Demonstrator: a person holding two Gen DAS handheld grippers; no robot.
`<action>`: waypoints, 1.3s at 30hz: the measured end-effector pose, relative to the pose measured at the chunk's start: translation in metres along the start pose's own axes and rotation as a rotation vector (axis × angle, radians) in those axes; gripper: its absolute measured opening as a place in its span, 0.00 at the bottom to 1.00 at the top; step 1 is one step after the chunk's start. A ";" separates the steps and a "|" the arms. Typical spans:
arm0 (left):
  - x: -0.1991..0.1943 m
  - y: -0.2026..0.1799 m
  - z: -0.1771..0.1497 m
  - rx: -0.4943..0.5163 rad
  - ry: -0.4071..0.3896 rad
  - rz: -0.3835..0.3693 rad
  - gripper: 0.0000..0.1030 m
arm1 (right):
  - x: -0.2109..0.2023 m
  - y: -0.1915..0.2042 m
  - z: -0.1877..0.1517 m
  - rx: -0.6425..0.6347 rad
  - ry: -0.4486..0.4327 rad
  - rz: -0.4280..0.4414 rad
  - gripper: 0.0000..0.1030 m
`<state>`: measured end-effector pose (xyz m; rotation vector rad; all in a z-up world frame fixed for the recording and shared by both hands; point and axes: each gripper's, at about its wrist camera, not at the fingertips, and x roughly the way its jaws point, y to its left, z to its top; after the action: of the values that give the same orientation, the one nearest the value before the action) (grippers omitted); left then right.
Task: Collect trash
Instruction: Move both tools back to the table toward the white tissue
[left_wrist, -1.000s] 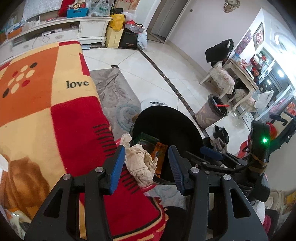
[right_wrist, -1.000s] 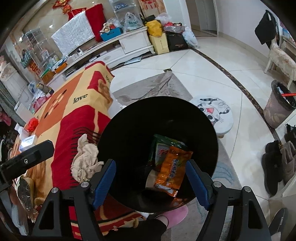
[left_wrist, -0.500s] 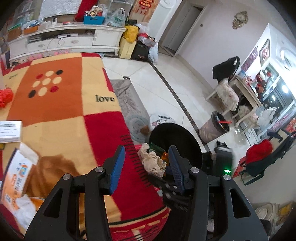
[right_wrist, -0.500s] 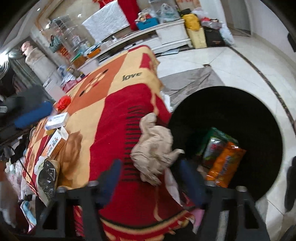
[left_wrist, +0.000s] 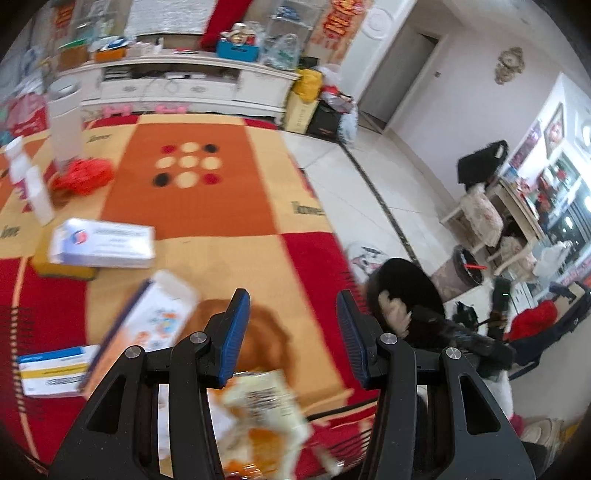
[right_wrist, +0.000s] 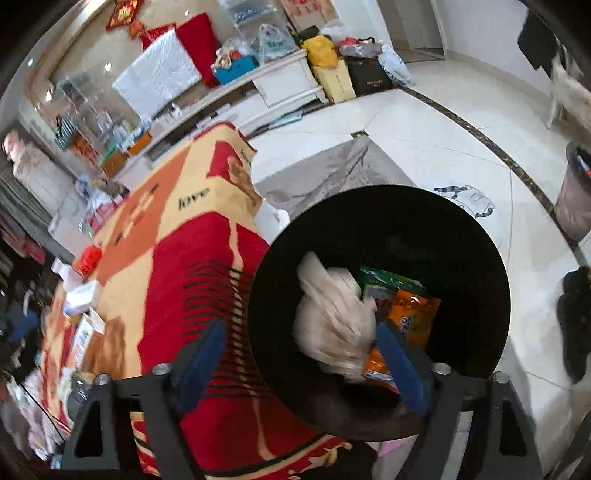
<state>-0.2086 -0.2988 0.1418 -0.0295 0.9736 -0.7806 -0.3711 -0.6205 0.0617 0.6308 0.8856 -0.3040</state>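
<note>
Patchwork blanket (left_wrist: 229, 206) in red, orange and cream covers the table beside a tiled floor (right_wrist: 424, 147). Nearest the left wrist view, the left gripper (left_wrist: 291, 332) angles downward over the blanket, jaws part open and empty, above a blurred crumpled wrapper (left_wrist: 258, 413). Beyond it lie a cardboard carton (left_wrist: 155, 314) and a white box (left_wrist: 103, 243). Right gripper (right_wrist: 299, 365) tilts down over the black trash bin (right_wrist: 380, 221); its jaws have just been opening and stand wide. Crumpled beige paper (right_wrist: 332, 317) lies between the jaws, its lower edge blurred, so contact cannot be told. Orange and green snack packets (right_wrist: 410, 306) lie alongside it in the bin.
</note>
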 end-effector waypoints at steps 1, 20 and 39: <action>-0.003 0.011 -0.002 -0.009 0.002 0.015 0.46 | -0.002 0.002 0.000 -0.004 -0.007 -0.008 0.80; -0.041 0.119 -0.056 -0.096 0.059 0.129 0.46 | 0.008 0.142 -0.033 -0.277 0.082 0.163 0.80; 0.005 0.070 -0.080 0.076 0.185 -0.027 0.39 | 0.004 0.192 -0.071 -0.355 0.171 0.262 0.80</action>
<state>-0.2259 -0.2256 0.0661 0.0978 1.1197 -0.8554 -0.3177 -0.4265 0.0988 0.4390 0.9795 0.1446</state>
